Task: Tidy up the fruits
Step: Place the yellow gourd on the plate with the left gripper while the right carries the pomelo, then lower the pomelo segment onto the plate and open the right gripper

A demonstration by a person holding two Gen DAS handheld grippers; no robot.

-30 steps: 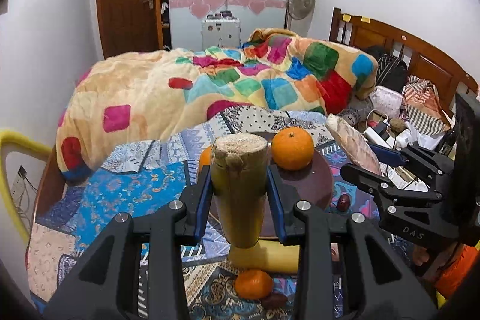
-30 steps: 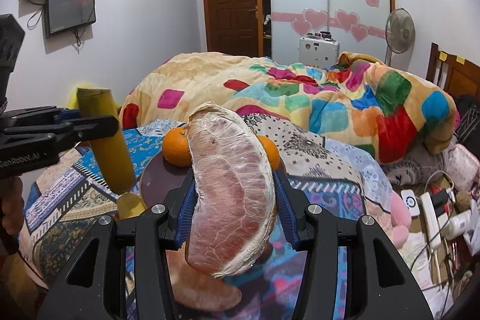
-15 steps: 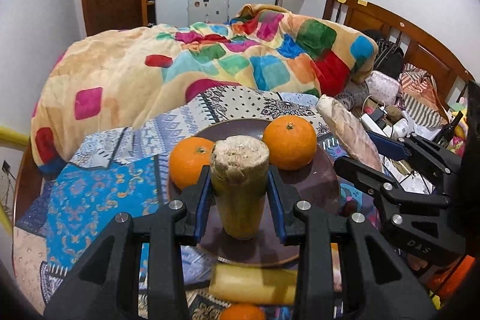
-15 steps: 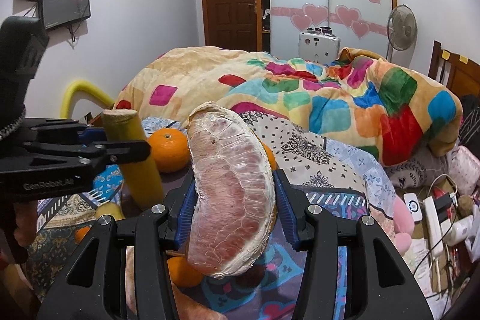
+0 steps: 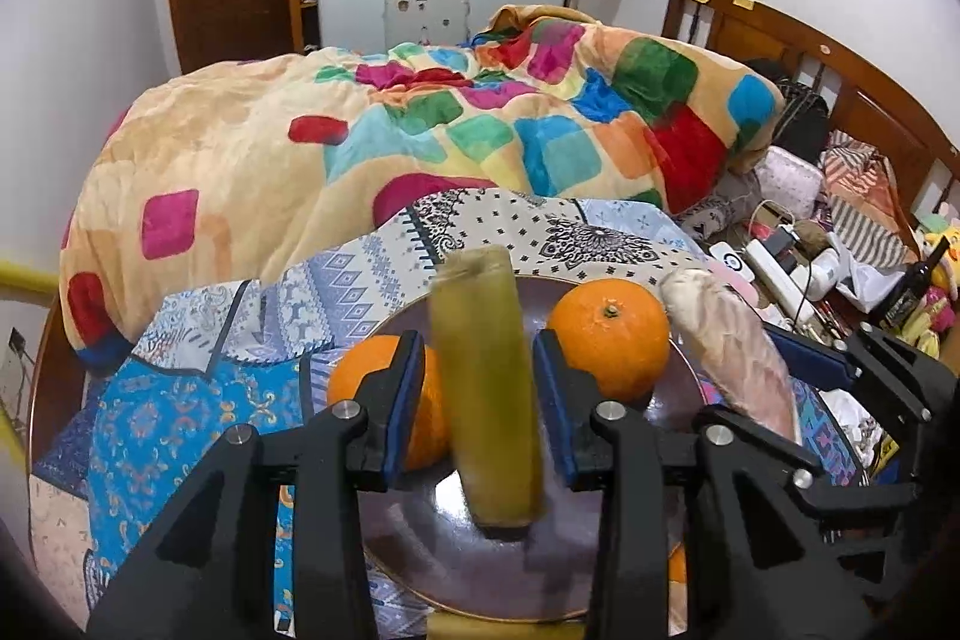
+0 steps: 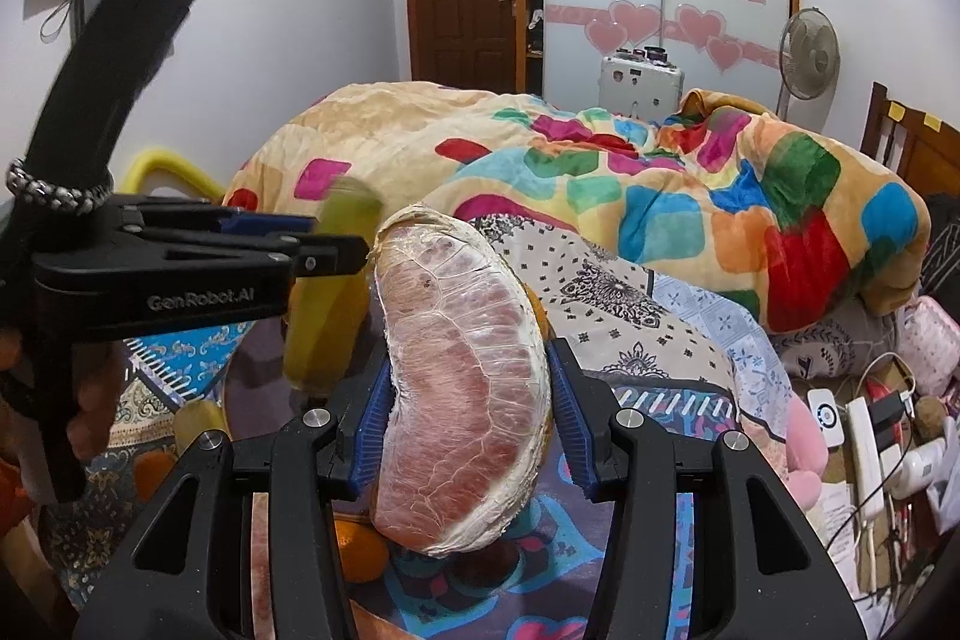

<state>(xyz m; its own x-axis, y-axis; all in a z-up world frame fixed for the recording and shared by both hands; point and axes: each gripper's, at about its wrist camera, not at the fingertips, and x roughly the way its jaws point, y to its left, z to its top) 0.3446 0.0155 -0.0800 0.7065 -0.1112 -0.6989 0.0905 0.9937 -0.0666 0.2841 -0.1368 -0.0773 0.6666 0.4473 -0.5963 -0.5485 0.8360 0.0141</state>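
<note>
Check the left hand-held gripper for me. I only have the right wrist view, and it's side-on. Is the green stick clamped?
Observer: No. In the left wrist view the left hand-held gripper has its jaws opening, with a gap between each pad and the green stick.
Operator: Is the stick down on the plate?
Observer: Its lower end is over the bare front of the dark plate. The stick is blurred, so I cannot tell if it touches.
Operator: Anything else on the plate?
Observer: Two oranges. The left orange is partly behind the gripper's left finger, and the right orange is right of the stick.
</note>
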